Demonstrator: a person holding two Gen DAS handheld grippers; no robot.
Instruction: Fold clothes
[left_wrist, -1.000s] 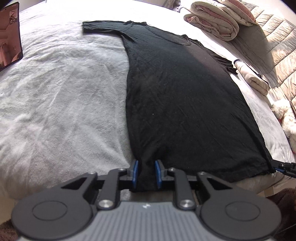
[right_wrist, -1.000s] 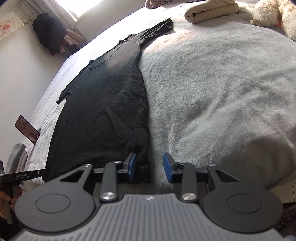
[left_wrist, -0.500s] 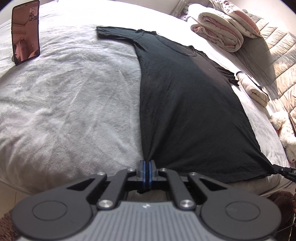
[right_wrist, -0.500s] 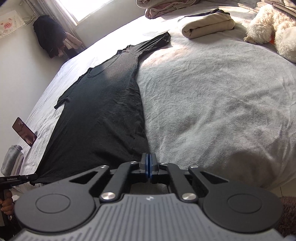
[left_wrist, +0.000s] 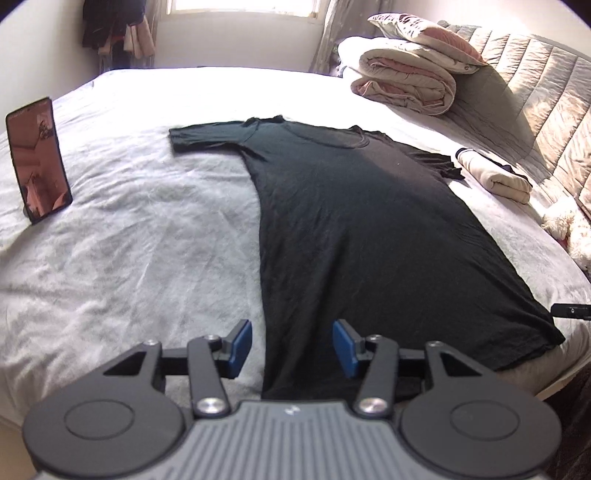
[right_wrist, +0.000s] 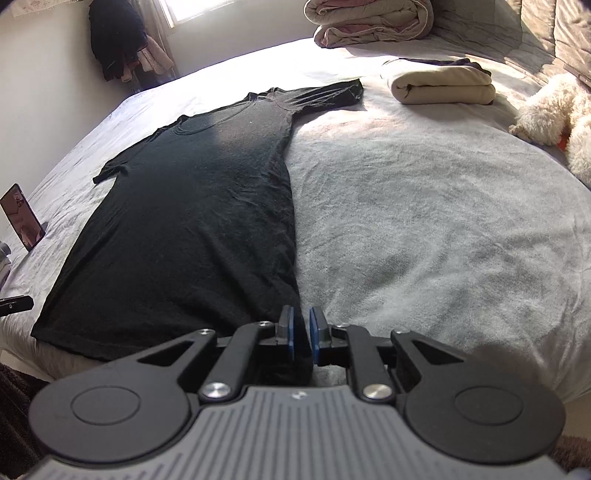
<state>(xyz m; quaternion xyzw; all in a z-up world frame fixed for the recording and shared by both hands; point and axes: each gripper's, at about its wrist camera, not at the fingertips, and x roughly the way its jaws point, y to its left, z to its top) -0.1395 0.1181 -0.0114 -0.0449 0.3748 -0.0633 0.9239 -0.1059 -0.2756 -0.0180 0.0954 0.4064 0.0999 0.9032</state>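
Left gripper (left_wrist: 291, 345) hangs over the near hem of a black T-shirt (left_wrist: 354, 229), its blue pads (left_wrist: 242, 341) set wide apart after just opening; the shirt's hem corner lies between them, touched by neither pad, so nothing is held; right gripper (right_wrist: 300, 334) sits at the shirt's other hem corner, its pads (right_wrist: 290, 332) only a narrow gap apart after just opening a little; dark cloth fills that gap, though whether the pads press on it cannot be told.

T-shirt lies flat and spread, with both short sleeves out to the sides, on a bed (left_wrist: 129, 240) covered in pale grey fleece; its hem reaches the bed's near edge and its collar points toward the far side; relative to the shirt: a phone (left_wrist: 37, 162) stands upright on the bed well to the left of it, screen lit; a folded cream garment (right_wrist: 443, 86) rests just beyond its right sleeve; a rolled quilt (left_wrist: 406, 85) lies past the collar, beside the padded headboard (left_wrist: 554, 110); a white plush toy (right_wrist: 554, 110) sits well to the right of it; dark clothes (right_wrist: 118, 40) hang by the far wall beyond the collar, next to a bright window (left_wrist: 240, 5).
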